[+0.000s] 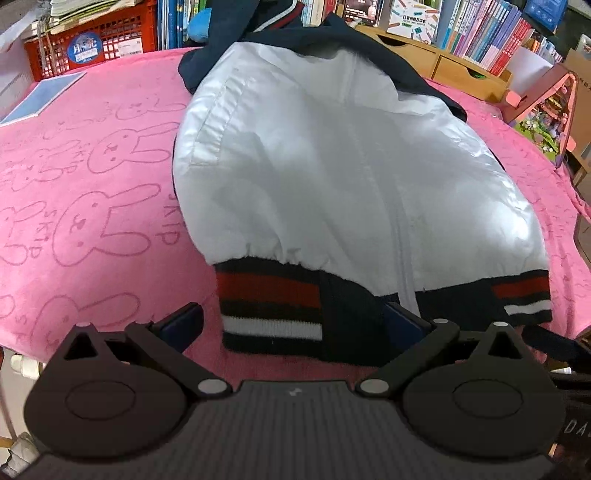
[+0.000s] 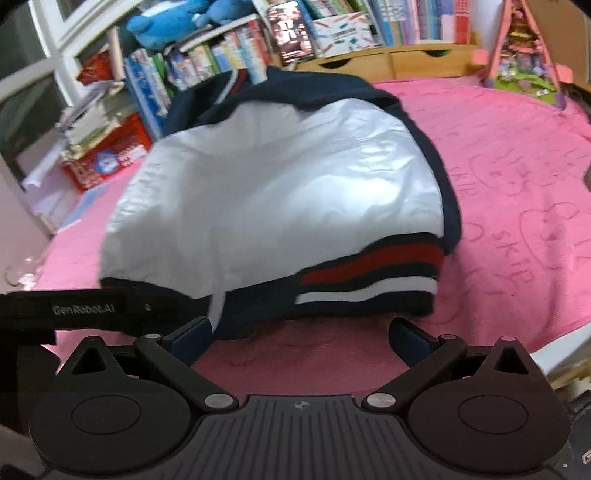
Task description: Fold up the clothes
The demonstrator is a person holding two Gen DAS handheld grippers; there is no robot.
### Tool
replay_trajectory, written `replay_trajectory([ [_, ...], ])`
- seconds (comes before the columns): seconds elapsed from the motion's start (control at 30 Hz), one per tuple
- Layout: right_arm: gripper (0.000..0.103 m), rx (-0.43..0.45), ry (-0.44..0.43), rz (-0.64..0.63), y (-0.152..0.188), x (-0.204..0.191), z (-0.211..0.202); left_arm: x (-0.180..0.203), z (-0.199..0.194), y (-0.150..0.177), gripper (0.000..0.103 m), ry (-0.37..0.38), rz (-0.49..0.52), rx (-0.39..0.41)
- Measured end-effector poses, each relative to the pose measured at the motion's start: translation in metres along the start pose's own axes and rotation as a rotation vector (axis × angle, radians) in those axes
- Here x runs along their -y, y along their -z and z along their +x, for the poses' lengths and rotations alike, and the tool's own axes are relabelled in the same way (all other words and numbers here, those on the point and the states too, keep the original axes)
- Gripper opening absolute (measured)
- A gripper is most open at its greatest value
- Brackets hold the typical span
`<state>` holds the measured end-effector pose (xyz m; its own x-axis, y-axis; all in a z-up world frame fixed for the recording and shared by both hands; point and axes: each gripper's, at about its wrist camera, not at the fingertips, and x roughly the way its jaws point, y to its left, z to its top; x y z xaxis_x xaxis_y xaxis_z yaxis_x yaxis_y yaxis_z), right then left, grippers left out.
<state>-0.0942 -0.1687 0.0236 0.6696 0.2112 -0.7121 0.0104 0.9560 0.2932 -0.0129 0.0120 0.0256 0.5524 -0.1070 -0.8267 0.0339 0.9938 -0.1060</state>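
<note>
Across the middle of both frames a white jacket [image 1: 325, 162] with navy sleeves is seen lying flat on a pink rabbit-print blanket [image 1: 92, 206], its striped ribbed hem [image 1: 273, 306] turned toward the lower edge of the frame. Open blanket is left on both sides of the garment: a broad stretch at the left of the left wrist view, and a broad stretch at the right of the right wrist view. The far edge of the blanket is hemmed in along the top of the frames by a red crate [image 1: 92, 40], rows of books [image 1: 491, 33], a wooden drawer unit [image 1: 443, 62] and a pink toy house [image 1: 546, 107]. A blue booklet [image 1: 40, 98] is laid on the blanket at the upper left of the left wrist view.

At the bottom of the left wrist view the left gripper [image 1: 295, 325] is held with its jaws spread wide. The hem lies between the jaws; the right-hand pad [image 1: 404, 326] is seen at the navy part of the hem, though contact cannot be told for certain, while the left-hand pad stands clear over bare blanket. Nothing is clamped.

At the bottom of the right wrist view the right gripper [image 2: 299, 338] is likewise held wide apart, with only pink blanket between its pads. The jacket's hem [image 2: 365, 277] is found just beyond them, near but not gripped. A black strap marked "GenRobot.AI" [image 2: 81, 308] is seen at the left edge of that frame.
</note>
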Motion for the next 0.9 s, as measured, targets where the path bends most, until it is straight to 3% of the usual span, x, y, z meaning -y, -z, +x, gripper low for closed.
replay_trajectory([
  [0.17,0.103,0.01,0.011,-0.015,-0.004,-0.005,-0.002,0.001,-0.006,-0.004,0.103,-0.023,0.007,0.034],
  [0.3,0.103,0.016,0.046,-0.015,-0.006,-0.001,-0.001,0.005,0.002,-0.006,0.103,-0.046,0.023,0.012],
  [0.43,0.103,0.049,0.059,-0.002,-0.006,0.002,-0.004,0.013,0.003,-0.007,0.103,-0.1,0.08,0.029],
  [0.57,0.103,0.075,0.084,-0.071,-0.009,-0.005,-0.006,0.02,0.003,-0.011,0.103,-0.127,0.134,0.063],
  [0.9,0.103,0.165,0.138,-0.216,-0.019,-0.018,-0.013,0.016,0.005,-0.019,0.103,-0.109,0.107,0.07],
])
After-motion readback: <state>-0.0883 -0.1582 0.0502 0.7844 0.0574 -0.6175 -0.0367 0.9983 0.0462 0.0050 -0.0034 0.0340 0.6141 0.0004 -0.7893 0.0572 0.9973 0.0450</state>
